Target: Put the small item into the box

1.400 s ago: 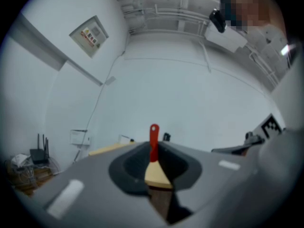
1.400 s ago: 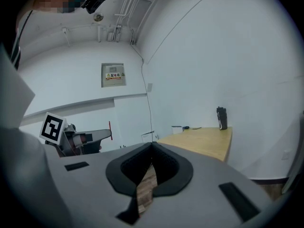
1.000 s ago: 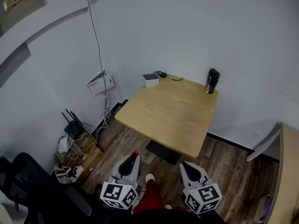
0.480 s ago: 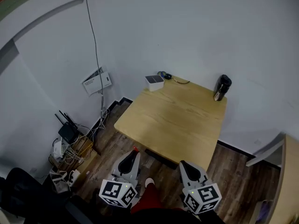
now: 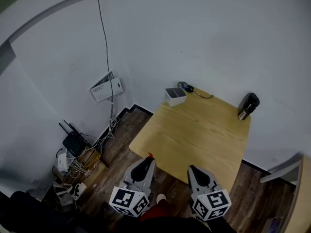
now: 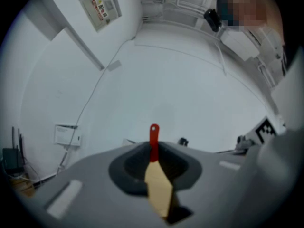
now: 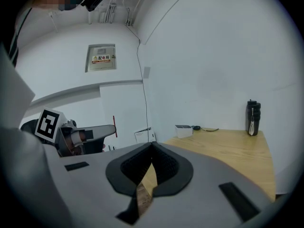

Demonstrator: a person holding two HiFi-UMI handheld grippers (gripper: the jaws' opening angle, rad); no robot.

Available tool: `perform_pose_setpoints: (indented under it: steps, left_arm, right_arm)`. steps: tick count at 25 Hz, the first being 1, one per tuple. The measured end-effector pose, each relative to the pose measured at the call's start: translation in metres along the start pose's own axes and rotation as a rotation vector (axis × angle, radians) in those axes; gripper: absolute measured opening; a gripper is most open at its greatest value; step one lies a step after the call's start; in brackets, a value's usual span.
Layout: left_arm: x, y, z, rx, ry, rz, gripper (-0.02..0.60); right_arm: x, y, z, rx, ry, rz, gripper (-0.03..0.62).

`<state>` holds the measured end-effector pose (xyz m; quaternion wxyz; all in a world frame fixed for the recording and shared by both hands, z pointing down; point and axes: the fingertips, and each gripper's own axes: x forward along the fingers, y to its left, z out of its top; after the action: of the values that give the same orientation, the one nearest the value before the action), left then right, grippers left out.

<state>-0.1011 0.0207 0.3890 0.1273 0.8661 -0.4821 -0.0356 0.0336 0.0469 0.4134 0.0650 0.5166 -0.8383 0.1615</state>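
Observation:
A small white open box (image 5: 175,95) stands at the far left corner of the wooden table (image 5: 194,135). My left gripper (image 5: 146,166) hovers low at the table's near edge, shut on a thin red item (image 5: 150,155). In the left gripper view the red item (image 6: 153,141) sticks up from between the closed jaws of the left gripper (image 6: 153,148). My right gripper (image 5: 197,174) is beside it, shut and holding nothing. The right gripper view looks past the right gripper (image 7: 152,148) to the box (image 7: 183,129) far across the table.
A black bottle (image 5: 248,106) stands at the table's far right corner. A small dark object with a cable (image 5: 188,88) lies behind the box. Routers and tangled cables (image 5: 73,147) sit on the floor at left. A wall unit (image 5: 106,87) hangs above them.
The view has moved toward the table, which now sits further right and nearer. Both grippers keep their place in the frame, with the left one now at the table's near edge.

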Motion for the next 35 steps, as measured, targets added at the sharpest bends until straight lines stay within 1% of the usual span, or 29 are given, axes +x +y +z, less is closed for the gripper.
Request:
perform_pose_setpoints:
  steps: [6, 14, 20, 29, 35]
  left_arm:
    - [0.024, 0.033, 0.008, -0.005, 0.0, -0.024, 0.051]
    - [0.058, 0.056, 0.014, 0.001, 0.009, -0.03, 0.051]
    - [0.093, 0.061, 0.016, 0.007, 0.014, -0.029, 0.051]
    - [0.162, 0.062, 0.024, 0.019, 0.027, -0.039, 0.051]
    - [0.205, 0.057, 0.034, 0.056, 0.033, -0.044, 0.051]
  right_arm:
    - [0.043, 0.001, 0.009, -0.005, 0.008, -0.017, 0.008]
    - [0.072, -0.018, 0.012, 0.007, 0.031, -0.051, 0.008]
    - [0.087, -0.048, 0.02, 0.016, 0.034, -0.077, 0.008]
    - [0.11, -0.095, 0.043, 0.004, 0.024, -0.085, 0.008]
    - [0.122, -0.125, 0.052, 0.034, 0.011, -0.096, 0.008]
